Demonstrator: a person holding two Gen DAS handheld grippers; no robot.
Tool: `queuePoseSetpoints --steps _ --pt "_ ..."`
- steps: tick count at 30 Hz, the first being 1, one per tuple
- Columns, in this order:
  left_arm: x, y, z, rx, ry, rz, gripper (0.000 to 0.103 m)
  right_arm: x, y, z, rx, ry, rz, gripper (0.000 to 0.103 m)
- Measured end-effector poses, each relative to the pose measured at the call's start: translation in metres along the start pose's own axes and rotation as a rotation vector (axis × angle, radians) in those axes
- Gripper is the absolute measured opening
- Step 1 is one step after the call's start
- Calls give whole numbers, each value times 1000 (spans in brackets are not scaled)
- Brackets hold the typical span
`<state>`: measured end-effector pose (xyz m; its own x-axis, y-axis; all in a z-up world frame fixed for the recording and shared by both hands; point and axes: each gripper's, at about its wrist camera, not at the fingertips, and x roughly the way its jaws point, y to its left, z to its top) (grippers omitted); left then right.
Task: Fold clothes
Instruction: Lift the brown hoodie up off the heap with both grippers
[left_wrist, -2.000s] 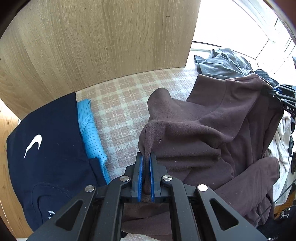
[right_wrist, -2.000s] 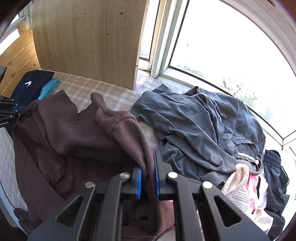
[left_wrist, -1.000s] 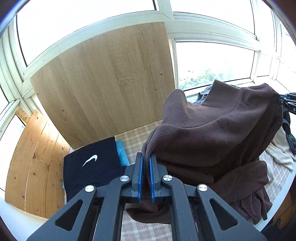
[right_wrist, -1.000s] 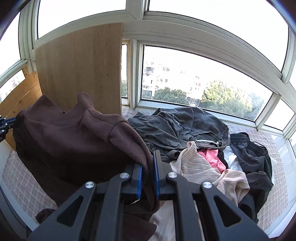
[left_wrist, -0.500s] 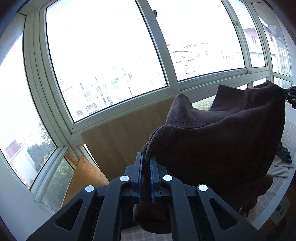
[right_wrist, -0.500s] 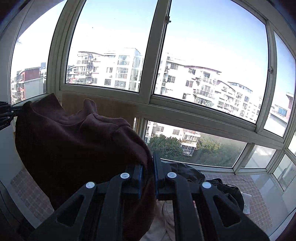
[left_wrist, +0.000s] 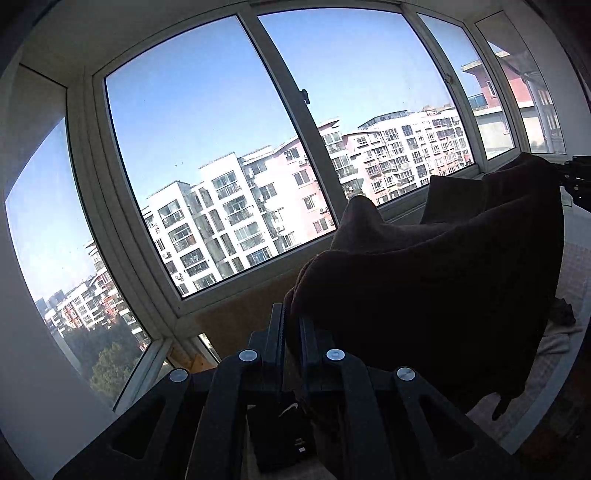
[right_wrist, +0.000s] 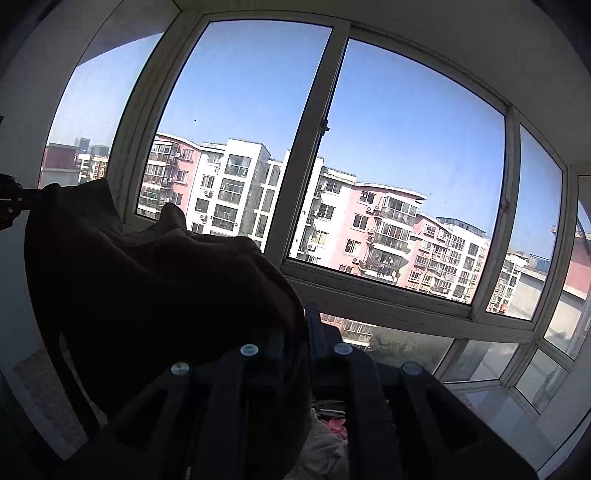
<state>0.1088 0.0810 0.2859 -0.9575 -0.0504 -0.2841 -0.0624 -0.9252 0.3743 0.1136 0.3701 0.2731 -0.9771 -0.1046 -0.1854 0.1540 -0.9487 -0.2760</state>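
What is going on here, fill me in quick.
A person with a handheld gripper in each hand is holding up a dark brown fleece garment in front of the large windows. The left gripper is clamped on one edge of it and the right gripper on another, so the fabric hangs stretched between them, off the surface. Other clothes, pink and cream, lie in a pile below the right gripper. No fold has been made yet.
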Motion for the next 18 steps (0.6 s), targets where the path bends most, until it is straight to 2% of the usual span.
queuePoseSetpoints --steps 3,8,12,18 --pt "34 -9 -7 7 51 -23 7 15 -1 -4 -5 22 -5 9" --pt "146 -41 -56 1 202 -73 7 118 -2 -59 -10 193 24 9" --pt "274 -82 -122 -25 390 -148 7 241 2 -139 -6 391 66 9" --pt "461 -160 -245 -27 659 -216 8 411 16 -282 -25 693 90 10"
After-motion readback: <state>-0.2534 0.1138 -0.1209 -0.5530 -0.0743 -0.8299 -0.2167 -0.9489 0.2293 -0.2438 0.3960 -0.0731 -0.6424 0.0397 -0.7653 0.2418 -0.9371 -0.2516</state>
